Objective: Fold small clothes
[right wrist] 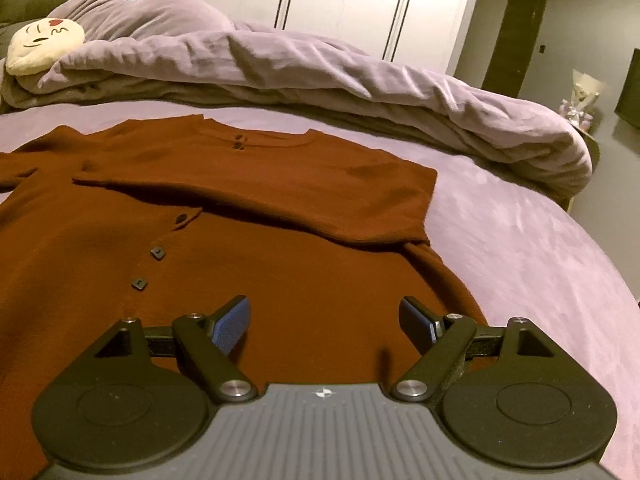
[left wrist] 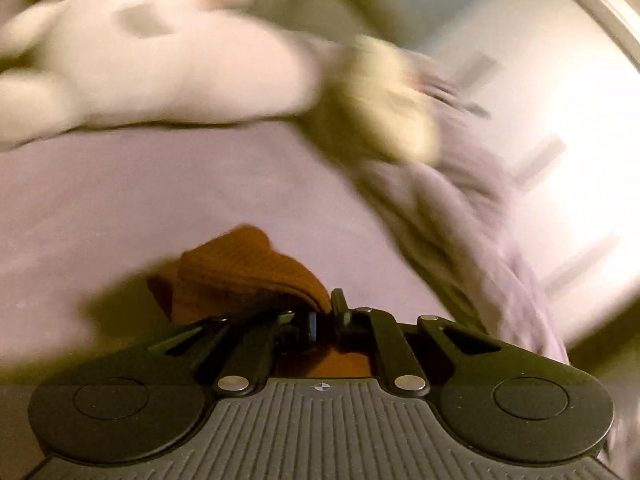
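The cardigan (right wrist: 248, 216) fills the centre and left of my right wrist view, a rust-brown knit lying flat on the bed (right wrist: 540, 248). One sleeve (right wrist: 256, 180) is already folded across the chest below the neckline, and a row of small dark buttons (right wrist: 158, 253) runs down the front at lower left of the frame. I judge it light, soft and floppy: it will drape and sag from wherever I pinch it, and the knit will stretch if I pull hard. It should grip well rather than slip. The best places to take hold look like the hem corners and the side seam, through both layers so the front and back travel together, keeping off the buttons.

My right gripper (right wrist: 324, 316) hovers low over the bottom part of the garment, its fingers (right wrist: 232, 326) spread wide with nothing between them.

In the left wrist view, which is badly smeared by motion, my left gripper (left wrist: 325, 318) has its fingers drawn narrow on a bunched edge of the same brown knit (left wrist: 244, 268) at lower centre; which part of the cardigan that is, I cannot tell.

Beyond the garment, a rumpled lilac duvet (right wrist: 320, 68) lies heaped across the top of the right view, with a cream face cushion (right wrist: 44, 44) at upper left and white wardrobe doors (right wrist: 340, 0) behind.
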Demonstrator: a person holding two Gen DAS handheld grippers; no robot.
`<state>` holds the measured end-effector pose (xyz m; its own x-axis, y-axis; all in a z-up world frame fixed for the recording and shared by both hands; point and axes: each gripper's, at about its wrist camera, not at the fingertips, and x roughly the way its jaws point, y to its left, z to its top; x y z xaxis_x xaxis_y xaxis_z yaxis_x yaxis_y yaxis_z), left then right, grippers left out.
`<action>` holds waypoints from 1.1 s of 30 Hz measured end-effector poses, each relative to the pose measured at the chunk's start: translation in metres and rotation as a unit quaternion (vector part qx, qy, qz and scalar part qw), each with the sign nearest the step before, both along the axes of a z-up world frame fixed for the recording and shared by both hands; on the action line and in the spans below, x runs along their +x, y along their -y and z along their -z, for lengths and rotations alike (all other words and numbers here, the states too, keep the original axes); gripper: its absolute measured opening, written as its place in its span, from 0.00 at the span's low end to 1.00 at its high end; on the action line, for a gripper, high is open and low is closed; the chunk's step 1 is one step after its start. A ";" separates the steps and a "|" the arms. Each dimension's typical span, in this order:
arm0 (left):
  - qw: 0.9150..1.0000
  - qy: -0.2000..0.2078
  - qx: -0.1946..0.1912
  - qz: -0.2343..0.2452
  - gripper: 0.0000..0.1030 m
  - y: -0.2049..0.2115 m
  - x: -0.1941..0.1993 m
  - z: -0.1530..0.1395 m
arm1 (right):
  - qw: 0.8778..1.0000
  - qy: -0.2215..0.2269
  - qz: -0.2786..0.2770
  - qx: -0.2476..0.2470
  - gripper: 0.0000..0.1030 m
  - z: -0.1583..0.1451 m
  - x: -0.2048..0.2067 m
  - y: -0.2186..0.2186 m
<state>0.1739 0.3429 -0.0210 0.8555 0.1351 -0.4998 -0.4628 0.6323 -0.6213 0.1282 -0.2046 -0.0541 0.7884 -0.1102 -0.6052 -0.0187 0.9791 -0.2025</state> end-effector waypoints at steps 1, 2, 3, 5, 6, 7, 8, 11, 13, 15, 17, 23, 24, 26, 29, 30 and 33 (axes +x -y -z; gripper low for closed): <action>0.999 0.005 0.022 0.034 0.08 0.023 0.010 -0.010 | 1.000 0.001 0.001 0.002 0.79 0.000 -0.001 0.001; 0.997 0.010 0.042 0.068 0.08 0.047 0.021 -0.018 | 1.000 0.001 0.002 0.003 0.79 0.001 -0.002 0.002; 0.992 0.014 0.063 0.108 0.09 0.075 0.032 -0.024 | 1.000 0.001 0.004 0.005 0.79 0.001 -0.002 0.003; 0.980 0.012 0.082 0.178 0.10 0.129 0.052 -0.027 | 1.000 0.000 0.007 0.012 0.79 0.001 -0.004 0.004; 0.975 0.008 0.085 0.206 0.22 0.152 0.060 -0.024 | 1.000 0.000 0.008 0.015 0.79 0.000 -0.004 0.006; 0.969 0.001 0.091 0.230 0.35 0.173 0.067 -0.020 | 1.000 0.001 0.009 0.017 0.79 -0.001 -0.005 0.007; 0.964 -0.011 0.096 0.249 0.69 0.192 0.071 -0.014 | 1.000 0.003 0.008 0.019 0.79 -0.003 -0.005 0.009; 0.958 -0.031 0.099 0.267 0.81 0.226 0.062 0.004 | 1.000 0.007 0.002 0.017 0.79 -0.008 -0.007 0.012; 0.960 -0.045 0.105 0.257 0.86 0.231 0.047 0.014 | 1.000 0.009 -0.002 0.023 0.79 -0.013 -0.006 0.015; 0.961 -0.073 0.142 0.227 0.87 0.227 0.033 0.023 | 0.999 0.003 -0.013 0.048 0.79 -0.016 -0.001 0.016; 0.957 -0.100 0.184 0.203 0.88 0.220 0.022 0.030 | 0.996 -0.007 -0.032 0.086 0.72 -0.019 0.008 0.013; 0.945 -0.149 0.248 0.152 0.92 0.187 0.017 0.043 | 0.963 -0.063 -0.127 0.231 0.58 -0.020 0.059 -0.039; 0.945 -0.152 0.248 0.147 0.92 0.183 0.016 0.044 | 0.954 -0.074 -0.144 0.251 0.56 -0.017 0.070 -0.051; 0.946 -0.159 0.245 0.138 0.92 0.178 0.016 0.049 | 0.946 -0.094 -0.154 0.270 0.56 -0.012 0.089 -0.072; 0.947 -0.170 0.240 0.131 0.92 0.169 0.008 0.054 | 0.935 -0.138 -0.153 0.289 0.56 0.004 0.118 -0.098; 0.947 -0.172 0.239 0.129 0.92 0.166 0.007 0.056 | 0.935 -0.145 -0.145 0.289 0.57 0.011 0.124 -0.104; 0.944 -0.177 0.247 0.131 0.92 0.163 0.010 0.063 | 0.925 -0.152 -0.134 0.322 0.57 0.020 0.138 -0.112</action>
